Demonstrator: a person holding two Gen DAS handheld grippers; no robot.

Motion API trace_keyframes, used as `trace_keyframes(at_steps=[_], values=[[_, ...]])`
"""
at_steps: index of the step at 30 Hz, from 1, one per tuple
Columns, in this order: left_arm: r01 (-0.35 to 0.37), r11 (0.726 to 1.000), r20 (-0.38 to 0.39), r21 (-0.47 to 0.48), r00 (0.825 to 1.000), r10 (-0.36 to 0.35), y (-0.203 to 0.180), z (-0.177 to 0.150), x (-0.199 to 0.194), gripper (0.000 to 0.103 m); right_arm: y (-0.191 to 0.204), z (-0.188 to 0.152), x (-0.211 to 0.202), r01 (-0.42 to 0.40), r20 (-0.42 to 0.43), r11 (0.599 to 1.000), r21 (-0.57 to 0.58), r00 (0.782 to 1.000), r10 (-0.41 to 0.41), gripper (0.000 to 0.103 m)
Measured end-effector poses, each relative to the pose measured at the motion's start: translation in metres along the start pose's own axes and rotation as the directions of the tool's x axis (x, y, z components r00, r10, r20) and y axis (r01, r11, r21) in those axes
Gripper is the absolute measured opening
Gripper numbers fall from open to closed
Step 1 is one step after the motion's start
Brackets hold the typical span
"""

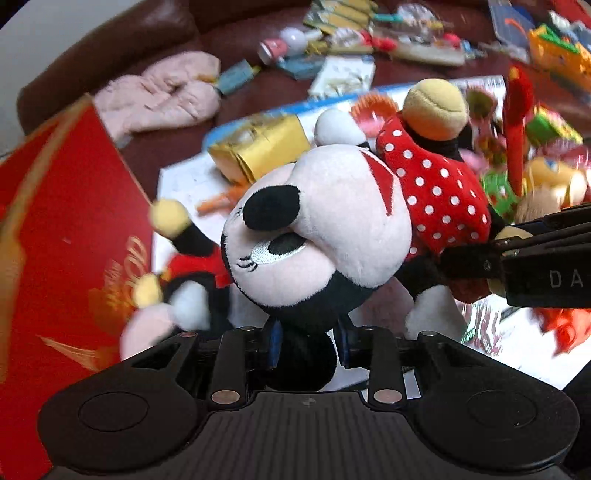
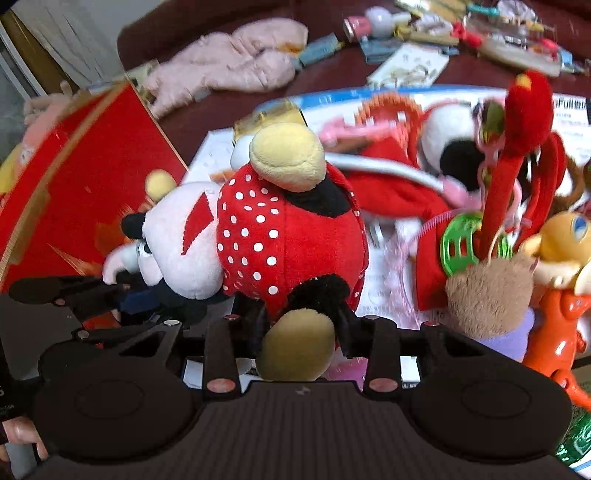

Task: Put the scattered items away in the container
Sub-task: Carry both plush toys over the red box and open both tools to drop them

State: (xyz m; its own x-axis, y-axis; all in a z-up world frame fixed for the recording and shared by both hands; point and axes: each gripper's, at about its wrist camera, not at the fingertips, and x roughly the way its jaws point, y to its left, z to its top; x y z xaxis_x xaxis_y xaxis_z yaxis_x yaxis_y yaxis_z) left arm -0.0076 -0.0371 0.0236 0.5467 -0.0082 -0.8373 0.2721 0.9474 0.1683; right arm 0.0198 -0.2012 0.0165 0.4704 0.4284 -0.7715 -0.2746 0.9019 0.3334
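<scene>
A Minnie Mouse plush [image 1: 325,229] in a red dress with white dots is held in the air by both grippers, over a white cardboard container [image 1: 188,184]. My left gripper [image 1: 308,343] is shut on the black ear under its head. My right gripper [image 2: 301,325] is shut on the plush's black leg [image 2: 325,291] by the yellow shoe; this gripper also shows in the left wrist view [image 1: 469,264] coming in from the right. The plush shows in the right wrist view [image 2: 284,236] too. A second mouse plush [image 1: 184,280] lies below.
A red gift box flap [image 1: 62,229] stands at the left. Toys fill the container at the right: a red plush [image 2: 524,122], a green ring [image 2: 461,245], an orange figure [image 2: 561,295]. A pink fluffy cloth [image 1: 162,96] and several small items [image 1: 369,33] lie on the dark brown table.
</scene>
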Motion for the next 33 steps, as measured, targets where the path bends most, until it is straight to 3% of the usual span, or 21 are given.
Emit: trace_keyframes(at_steps=[7,12,17,21,26,28,29,30,31,33], values=[[-0.097,0.989,0.124,-0.116,0.986,0.112,0.049,0.02,-0.061,0.027,0.054,0.035,-0.034,-0.087,0.165,0.987,-0.138,0.98,0.109,0.042],[-0.172,0.961,0.175,-0.217,0.961,0.212,0.105,0.013,-0.1,0.028,0.114,0.063,-0.032,-0.181,0.189,0.951,-0.25,0.954,0.231,0.042],[-0.221,0.915,0.12,-0.338,0.954,0.275,0.172,-0.002,-0.1,0.029,0.181,0.073,0.0,-0.228,0.141,0.896,-0.38,0.943,0.3,0.043],[-0.224,0.868,0.042,-0.444,0.962,0.27,0.208,-0.021,-0.085,0.028,0.223,0.077,0.032,-0.242,0.075,0.869,-0.431,0.95,0.302,0.043],[-0.222,0.811,-0.004,-0.541,0.965,0.262,0.238,-0.043,-0.075,0.028,0.258,0.075,0.04,-0.224,0.07,0.832,-0.508,0.952,0.299,0.044],[-0.216,0.797,-0.01,-0.564,0.967,0.255,0.245,-0.046,-0.071,0.028,0.267,0.078,0.043,-0.214,0.081,0.824,-0.525,0.951,0.299,0.053],[-0.221,0.789,-0.016,-0.574,0.966,0.258,0.246,-0.049,-0.069,0.03,0.27,0.081,0.046,-0.21,0.086,0.819,-0.533,0.95,0.299,0.056],[-0.229,0.779,-0.027,-0.583,0.964,0.264,0.249,-0.049,-0.065,0.048,0.272,0.083,0.047,-0.204,0.091,0.822,-0.532,0.951,0.295,0.067],[-0.24,0.772,-0.032,-0.588,0.961,0.275,0.249,-0.047,-0.064,0.05,0.272,0.084,0.046,-0.193,0.105,0.832,-0.52,0.952,0.286,0.073],[-0.237,0.777,-0.016,-0.583,0.96,0.281,0.244,-0.044,-0.067,0.069,0.267,0.086,0.041,-0.194,0.133,0.841,-0.505,0.945,0.298,0.075]])
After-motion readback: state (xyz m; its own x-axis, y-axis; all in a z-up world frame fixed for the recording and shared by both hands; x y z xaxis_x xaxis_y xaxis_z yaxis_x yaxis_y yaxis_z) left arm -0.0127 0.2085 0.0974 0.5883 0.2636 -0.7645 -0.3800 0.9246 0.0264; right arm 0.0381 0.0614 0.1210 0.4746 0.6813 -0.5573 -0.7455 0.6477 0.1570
